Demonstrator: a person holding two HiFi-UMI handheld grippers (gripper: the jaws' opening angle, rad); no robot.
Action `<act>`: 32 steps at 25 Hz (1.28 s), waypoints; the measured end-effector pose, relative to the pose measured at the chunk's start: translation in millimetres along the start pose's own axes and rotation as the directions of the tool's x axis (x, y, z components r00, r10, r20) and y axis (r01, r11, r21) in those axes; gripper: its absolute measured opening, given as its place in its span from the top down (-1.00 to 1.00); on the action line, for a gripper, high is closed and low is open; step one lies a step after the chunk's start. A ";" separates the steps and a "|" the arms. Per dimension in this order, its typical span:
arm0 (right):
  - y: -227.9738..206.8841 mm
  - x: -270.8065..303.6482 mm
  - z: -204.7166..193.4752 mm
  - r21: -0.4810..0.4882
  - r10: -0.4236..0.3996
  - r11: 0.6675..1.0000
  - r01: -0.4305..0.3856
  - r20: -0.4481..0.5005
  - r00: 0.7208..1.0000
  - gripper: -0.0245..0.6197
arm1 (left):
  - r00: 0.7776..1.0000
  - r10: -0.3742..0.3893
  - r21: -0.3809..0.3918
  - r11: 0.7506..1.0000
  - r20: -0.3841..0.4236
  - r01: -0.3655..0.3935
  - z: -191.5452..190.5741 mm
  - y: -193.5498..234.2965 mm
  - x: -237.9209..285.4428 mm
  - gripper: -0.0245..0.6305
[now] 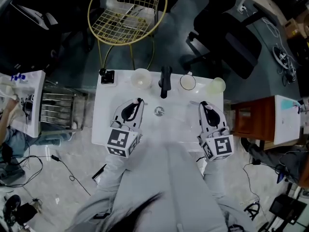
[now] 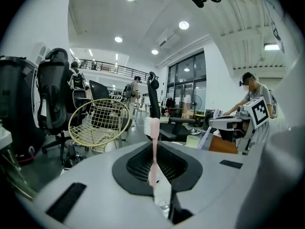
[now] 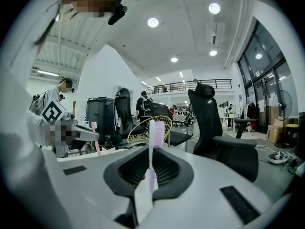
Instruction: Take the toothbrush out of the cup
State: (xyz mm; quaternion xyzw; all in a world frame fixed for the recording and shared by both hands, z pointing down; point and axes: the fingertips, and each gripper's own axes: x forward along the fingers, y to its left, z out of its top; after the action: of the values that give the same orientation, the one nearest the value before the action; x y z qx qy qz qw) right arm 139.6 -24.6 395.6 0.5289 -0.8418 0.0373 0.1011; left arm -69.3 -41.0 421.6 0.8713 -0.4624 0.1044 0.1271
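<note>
Left gripper (image 1: 139, 102): held over the left half of the white counter (image 1: 101, 124) and pointed toward its back edge; the jaws are closed on the handle of a pink toothbrush (image 2: 153, 149).
Pink toothbrush: clamped between the left jaws and shown upright in the left gripper view, with the bristle head at the top, above the pads; it is out of every cup.
Clear cup (image 1: 140, 78): set at the back edge of the counter, just left of the black faucet (image 1: 165, 81) and apart from the left gripper's tips.
Drain (image 1: 159, 111): seen in the counter surface between the two grippers, in front of the faucet.
Black faucet: mounted at the middle of the back edge, between the clear cup and the white cup (image 1: 188, 82).
White cup: placed just right of the faucet, at the back edge.
Right gripper (image 1: 202, 104): held over the right half of the counter; the jaws are closed on the handle of a lilac toothbrush (image 3: 151, 151).
Lilac toothbrush: gripped between the right jaws and shown upright in the right gripper view, bristle head uppermost, outside any cup.
Pale yellow cup (image 1: 217, 85): placed near the back right corner, beyond the right gripper's tips.
</note>
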 end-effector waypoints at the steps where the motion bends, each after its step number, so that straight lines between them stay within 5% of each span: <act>1: -1.1 0.2 -0.7 0.001 -0.003 1.000 0.003 -0.002 1.000 0.81 | 1.000 -0.009 -0.005 1.000 -0.001 0.009 -0.8 -0.2 1.4 0.80; 32: -7.0 17.1 -2.2 -0.001 0.011 1.000 -0.011 -0.017 1.000 0.81 | 1.000 0.017 -0.028 0.999 -0.020 -0.017 -2.7 16.5 8.1 0.80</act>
State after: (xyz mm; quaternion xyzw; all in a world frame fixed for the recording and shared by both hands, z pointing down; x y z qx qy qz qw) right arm 139.0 -42.4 401.0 0.5239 -0.8438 0.0420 0.1085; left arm -78.8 -55.4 428.7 0.8644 -0.4699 0.1075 0.1427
